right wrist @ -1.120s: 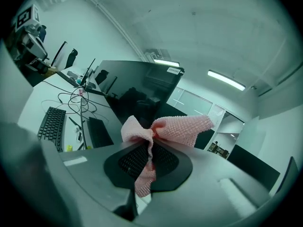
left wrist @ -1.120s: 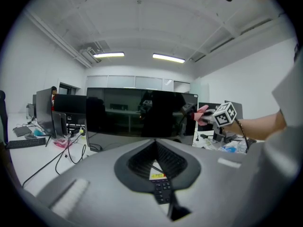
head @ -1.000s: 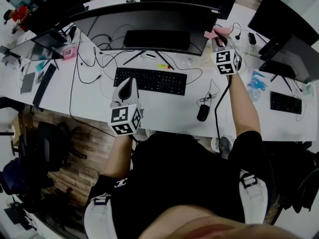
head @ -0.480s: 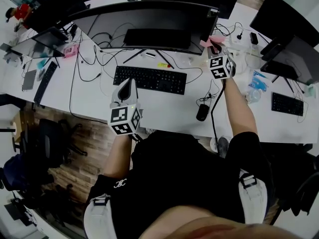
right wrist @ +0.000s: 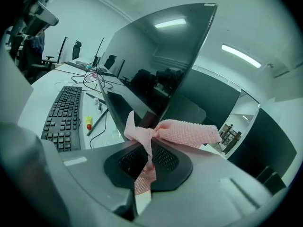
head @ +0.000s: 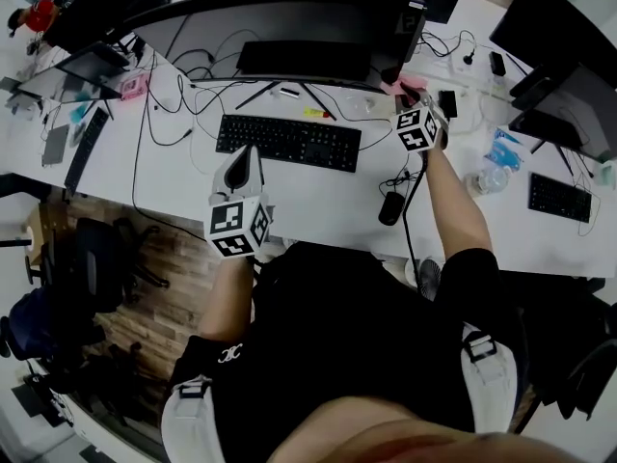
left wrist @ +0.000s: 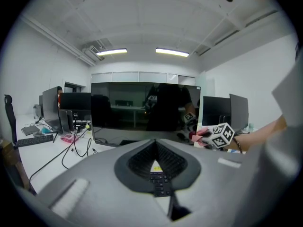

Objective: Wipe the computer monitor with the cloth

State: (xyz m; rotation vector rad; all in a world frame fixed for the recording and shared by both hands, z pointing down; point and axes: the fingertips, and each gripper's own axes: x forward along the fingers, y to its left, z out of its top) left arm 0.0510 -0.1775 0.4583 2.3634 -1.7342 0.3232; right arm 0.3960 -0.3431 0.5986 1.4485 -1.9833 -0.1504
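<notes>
A wide curved black monitor (head: 280,27) stands at the back of the white desk (head: 318,201). My right gripper (head: 410,96) is at the monitor's lower right corner, shut on a pink knitted cloth (head: 405,86). In the right gripper view the cloth (right wrist: 182,130) bunches out from the gripper (right wrist: 149,151) right beside the monitor's dark screen (right wrist: 161,70); whether they touch is unclear. My left gripper (head: 248,154) hovers over the desk just in front of the keyboard (head: 287,141), shut and holding nothing. In the left gripper view that gripper (left wrist: 155,148) faces the monitor (left wrist: 142,112).
A black mouse (head: 389,208) and its cable lie right of the keyboard. Loose cables, a yellow marker (head: 314,113) and the monitor's stand legs (head: 280,99) sit under the screen. More monitors and a second keyboard (head: 557,197) stand at the right, an office chair (head: 96,268) at the left.
My right gripper has carried the pink cloth leftward and down, from beyond the monitor's right end to its lower right corner. The left gripper has stayed where it was.
</notes>
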